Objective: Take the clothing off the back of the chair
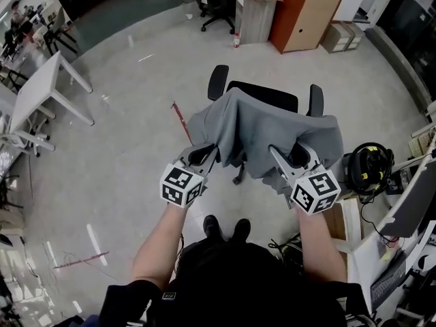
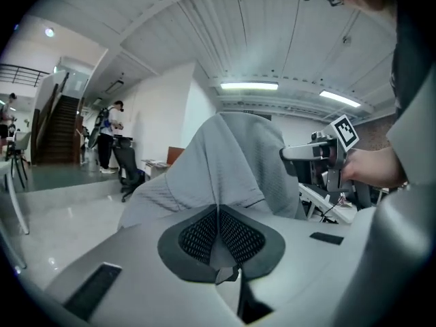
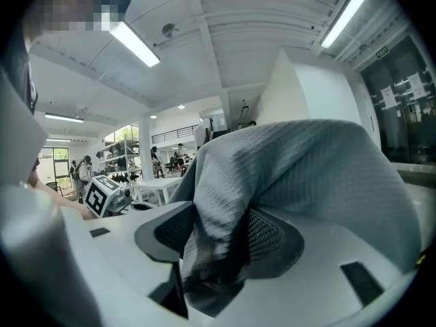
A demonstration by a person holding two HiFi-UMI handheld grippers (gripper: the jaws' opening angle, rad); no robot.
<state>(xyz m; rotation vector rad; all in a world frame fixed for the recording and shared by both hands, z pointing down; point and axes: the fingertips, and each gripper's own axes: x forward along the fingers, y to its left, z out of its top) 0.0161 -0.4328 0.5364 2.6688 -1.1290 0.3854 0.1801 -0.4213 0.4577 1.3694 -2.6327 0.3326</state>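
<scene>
Left gripper (image 1: 210, 154): closed. In the left gripper view its two mesh pads (image 2: 201, 237) meet, with a thin fold of the grey garment (image 1: 266, 125) pinched in the seam between them. From this fold the cloth rises steeply away toward the chair (image 1: 272, 95).

Right gripper (image 1: 289, 154): jaws apart. In the right gripper view a thick bunch of the same garment hangs down between the pads (image 3: 272, 234) and fills most of the gap. The cloth lies against both pads, but firm pressure on it cannot be confirmed from this angle.

Garment position: draped over the top of the chair back, covering most of the backrest. Only a strip of black backrest shows beyond its upper edge. The near hem hangs on the person's side, and both grippers engage it there, left gripper at the left corner and right gripper at the right corner. Both lower corners are drawn outward toward the grippers.

Chair: black office type, standing on the grey floor (image 1: 122, 135) directly ahead of the person. Both armrests (image 1: 218, 80) project beyond the garment on the far side.

Grippers are level with each other, well apart. Each is visible in the other's view.
</scene>
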